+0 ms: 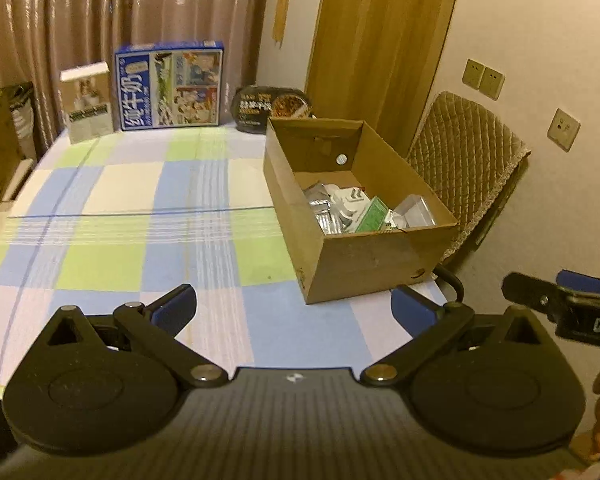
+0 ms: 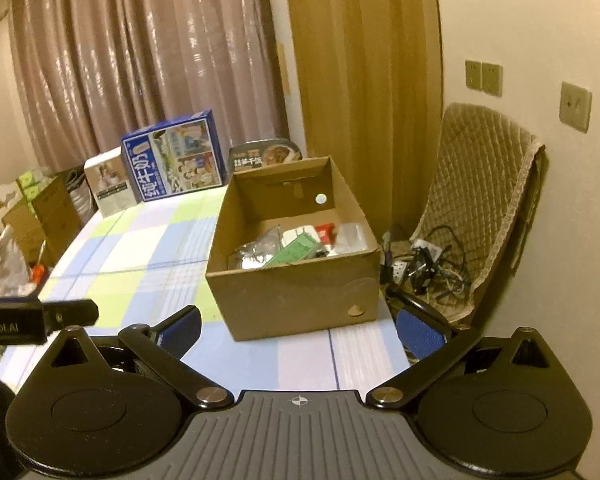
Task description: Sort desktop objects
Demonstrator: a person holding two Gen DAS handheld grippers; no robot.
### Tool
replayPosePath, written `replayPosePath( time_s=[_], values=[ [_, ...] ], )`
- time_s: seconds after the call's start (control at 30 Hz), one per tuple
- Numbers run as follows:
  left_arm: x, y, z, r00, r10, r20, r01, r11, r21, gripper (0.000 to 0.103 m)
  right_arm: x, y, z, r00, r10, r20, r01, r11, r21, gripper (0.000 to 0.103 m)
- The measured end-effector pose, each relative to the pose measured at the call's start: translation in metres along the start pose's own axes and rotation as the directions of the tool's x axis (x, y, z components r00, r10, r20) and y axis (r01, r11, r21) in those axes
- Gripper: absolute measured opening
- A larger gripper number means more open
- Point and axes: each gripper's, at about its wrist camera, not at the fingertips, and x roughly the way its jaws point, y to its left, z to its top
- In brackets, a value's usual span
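While empty, both tools (image 1: 294, 308) face the box (image 1: 356, 264).

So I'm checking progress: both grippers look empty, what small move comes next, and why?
Probably pull both back and stop: the left gripper and right gripper are open and empty, the small items sit in the cardboard box, and the tablecloth nearby looks bare.
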Motion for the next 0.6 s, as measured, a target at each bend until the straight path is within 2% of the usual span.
replayPosePath(
  time_s=[0.3,0.6],
  values=[
    [-0.028,-0.004,-0.008,1.0,-0.008,0.02,0.008,1.0,-0.012,0.102,-0.033,0.012,0.001,0.999,0.01,0.038,-0.009,1.0,-0.024,0.101],
    [-0.037,-0.011,-0.01,0.999,-0.01,0.037,0.01,1.0,-0.002,0.102,-0.054,0.019,0.005,0.998,0.011,0.063,-0.008,0.998,-0.056,0.101]
  ],
)
